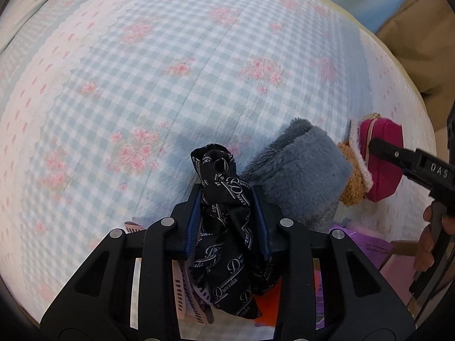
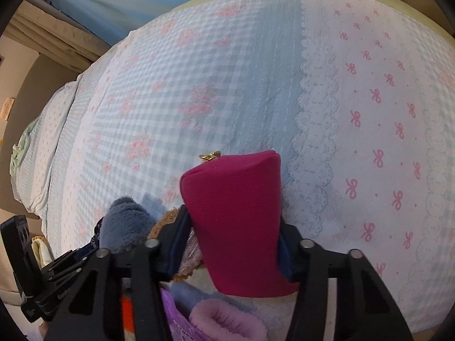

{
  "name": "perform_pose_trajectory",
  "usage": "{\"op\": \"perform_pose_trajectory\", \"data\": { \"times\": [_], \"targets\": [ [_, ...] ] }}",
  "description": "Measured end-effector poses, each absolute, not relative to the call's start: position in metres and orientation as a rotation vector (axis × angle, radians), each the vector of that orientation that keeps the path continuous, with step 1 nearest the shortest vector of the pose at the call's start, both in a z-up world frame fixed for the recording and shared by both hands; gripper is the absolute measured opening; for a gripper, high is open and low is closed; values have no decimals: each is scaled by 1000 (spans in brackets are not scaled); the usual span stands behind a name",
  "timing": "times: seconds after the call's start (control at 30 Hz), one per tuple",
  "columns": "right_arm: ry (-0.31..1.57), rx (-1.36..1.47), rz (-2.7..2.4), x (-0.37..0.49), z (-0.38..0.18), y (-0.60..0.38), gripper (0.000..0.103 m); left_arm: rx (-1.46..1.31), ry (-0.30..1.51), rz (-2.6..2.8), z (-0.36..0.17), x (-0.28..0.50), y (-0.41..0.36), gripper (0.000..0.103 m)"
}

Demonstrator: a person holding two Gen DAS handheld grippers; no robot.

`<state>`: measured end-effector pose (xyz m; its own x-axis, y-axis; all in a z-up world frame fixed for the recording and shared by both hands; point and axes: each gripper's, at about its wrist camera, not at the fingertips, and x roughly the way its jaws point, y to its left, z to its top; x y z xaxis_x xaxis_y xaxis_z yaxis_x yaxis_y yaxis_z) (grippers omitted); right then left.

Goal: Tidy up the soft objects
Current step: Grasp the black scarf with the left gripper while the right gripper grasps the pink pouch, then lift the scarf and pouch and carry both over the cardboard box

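My left fingers point(image 1: 227, 213) are squeezing the black scarf point(image 1: 227, 227), right fingers point(image 2: 236, 241) pinching the magenta pouch point(image 2: 236, 216) (sorting barely begun); the fleece pile point(image 1: 301, 170) is waiting on the bed point(image 1: 142, 85).

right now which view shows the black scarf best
The left wrist view: the black scarf fills its lower middle, bunched between the left gripper's pads, white script print readable. In the right wrist view only a dark printed sliver shows behind the grey plush, probably that scarf.
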<state>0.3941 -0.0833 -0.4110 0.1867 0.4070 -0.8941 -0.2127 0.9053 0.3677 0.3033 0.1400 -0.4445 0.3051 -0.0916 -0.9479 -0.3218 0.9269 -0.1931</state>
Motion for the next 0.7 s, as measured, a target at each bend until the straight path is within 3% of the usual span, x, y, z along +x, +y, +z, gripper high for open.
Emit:
{"op": "perform_pose_trajectory", "data": {
  "times": [0.33,0.7],
  "targets": [
    [1218,145,453,382,-370,-84,38,-383,1173,156,-399,301,144,30],
    [1077,165,430,347,-264,-103,36,-360,1035,138,-296,278,134,30]
  ]
}}
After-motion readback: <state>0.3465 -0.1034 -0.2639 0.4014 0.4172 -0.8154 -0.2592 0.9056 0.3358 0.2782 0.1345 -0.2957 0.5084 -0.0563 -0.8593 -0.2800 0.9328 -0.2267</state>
